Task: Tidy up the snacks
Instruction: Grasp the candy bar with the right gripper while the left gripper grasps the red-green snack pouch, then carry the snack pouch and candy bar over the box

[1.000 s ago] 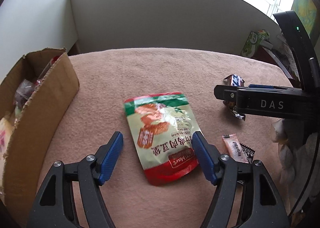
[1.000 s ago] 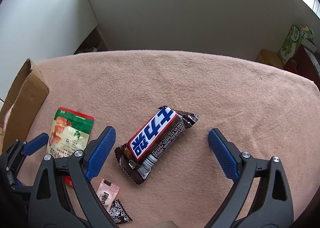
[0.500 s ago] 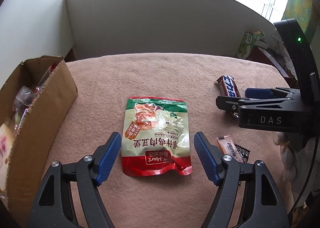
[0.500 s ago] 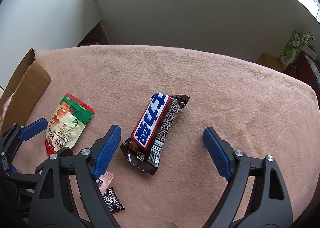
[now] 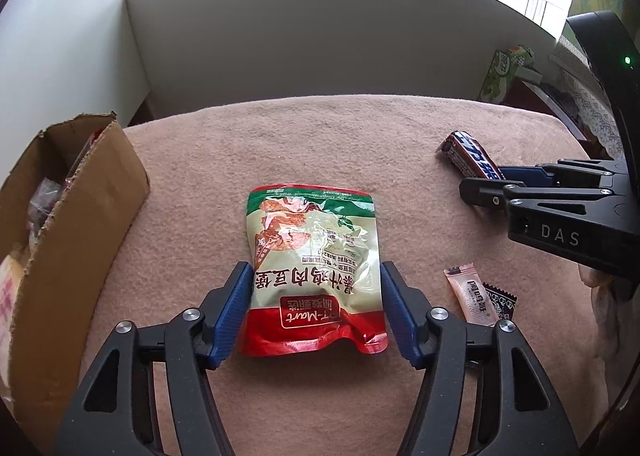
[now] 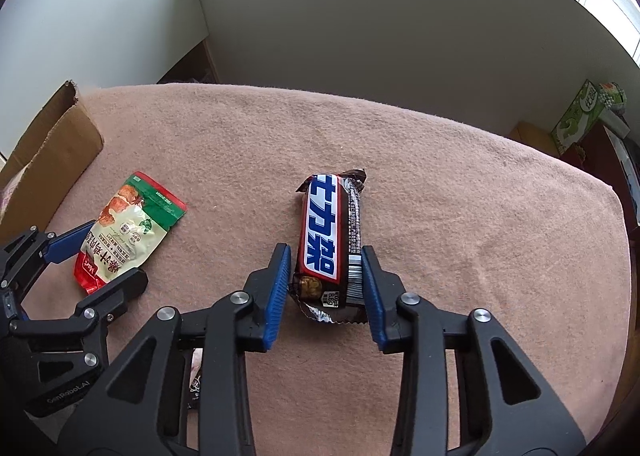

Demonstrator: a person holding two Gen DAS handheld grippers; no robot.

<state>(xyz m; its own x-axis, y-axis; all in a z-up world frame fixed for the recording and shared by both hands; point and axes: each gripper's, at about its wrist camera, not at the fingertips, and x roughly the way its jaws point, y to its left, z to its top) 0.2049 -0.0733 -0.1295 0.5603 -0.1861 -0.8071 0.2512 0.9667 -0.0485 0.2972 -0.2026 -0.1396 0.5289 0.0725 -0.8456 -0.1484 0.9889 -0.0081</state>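
The left gripper [image 5: 315, 310] has its jaws pressed to both sides of the snack pouch [image 5: 314, 272] mid-surface; the right gripper [image 6: 325, 284] clamps the chocolate bar [image 6: 330, 240] likewise. 2 small candies [image 5: 480, 298] lie beside the pouch, and a cardboard box [image 5: 60, 240] stands at the left edge.

The snack pouch [image 5: 314, 270] is cream with a green top band, a red bottom band and an orange-red food picture. The chocolate bar [image 6: 332, 242] at 3 o'clock of it is dark brown with a white panel, blue lettering and red edging. Both grippers are black with blue pads [image 5: 232, 314]. The cloth [image 5: 304, 144] is dusty pink, the box [image 5: 76, 216] at 9 o'clock plain brown.
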